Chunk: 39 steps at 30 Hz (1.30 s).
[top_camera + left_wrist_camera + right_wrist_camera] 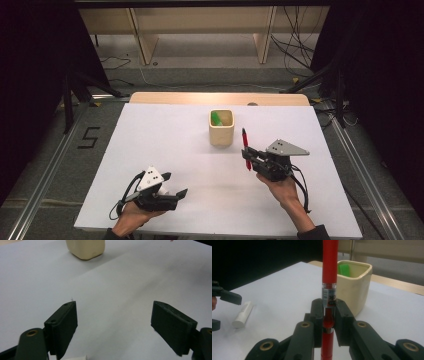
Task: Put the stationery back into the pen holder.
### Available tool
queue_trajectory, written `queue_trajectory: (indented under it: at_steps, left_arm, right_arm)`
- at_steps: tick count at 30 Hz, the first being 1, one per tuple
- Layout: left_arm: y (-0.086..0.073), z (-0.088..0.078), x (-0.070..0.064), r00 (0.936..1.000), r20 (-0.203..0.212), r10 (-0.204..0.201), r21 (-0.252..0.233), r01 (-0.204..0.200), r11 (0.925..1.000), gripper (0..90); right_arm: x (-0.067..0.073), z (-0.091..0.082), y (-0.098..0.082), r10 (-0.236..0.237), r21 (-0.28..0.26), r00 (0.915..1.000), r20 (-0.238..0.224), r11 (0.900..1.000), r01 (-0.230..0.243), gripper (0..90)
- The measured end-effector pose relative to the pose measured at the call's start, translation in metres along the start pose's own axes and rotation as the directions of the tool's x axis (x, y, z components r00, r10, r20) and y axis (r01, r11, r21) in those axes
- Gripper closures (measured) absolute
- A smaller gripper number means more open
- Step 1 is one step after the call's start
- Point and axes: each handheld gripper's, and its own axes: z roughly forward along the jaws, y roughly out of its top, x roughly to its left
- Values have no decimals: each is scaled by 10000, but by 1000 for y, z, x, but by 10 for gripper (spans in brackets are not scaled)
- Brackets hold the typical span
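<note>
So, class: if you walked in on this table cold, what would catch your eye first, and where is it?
The red pen, upright and clamped in the right gripper, right of the table's middle. Next, the cream cup near the far edge with something green inside. The left gripper hovers open at the near left, beside a small white marker.

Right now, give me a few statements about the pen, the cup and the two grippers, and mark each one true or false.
1. The right gripper is shut on the red pen. True.
2. The left gripper holds the white tube. False: its jaws stand open with nothing between them.
3. The cream cup has something green inside. True.
4. The pen lies flat on the table. False: it is held upright, clear of the white table.
5. The cup lies tipped over. False: it stands upright.
</note>
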Motion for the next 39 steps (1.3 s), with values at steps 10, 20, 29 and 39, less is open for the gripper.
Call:
queue_trajectory:
  at_steps: [10, 20, 29, 39]
  left_arm:
    - [-5, -3, 3, 9999, -88, -61, -100, 60, 9999, 207]
    - [-7, -2, 3, 10000, -43, -34, -15, 34, 10000, 187]
    - [-7, -2, 4, 9999, -59, -102, -66, 101, 9999, 182]
    - [-7, -2, 8, 9998, -74, -194, -137, 193, 9997, 174]
  right_arm:
    - [-5, 10, 16, 334, -214, 9994, 81, 9992, -333, 792]
    - [-11, 24, 45, 572, -502, 9982, 176, 9972, -563, 792]
    - [-17, 44, 72, 740, -627, 9968, 288, 9954, -721, 792]
    - [-24, 70, 92, 1028, -589, 9936, 474, 9932, -1000, 791]
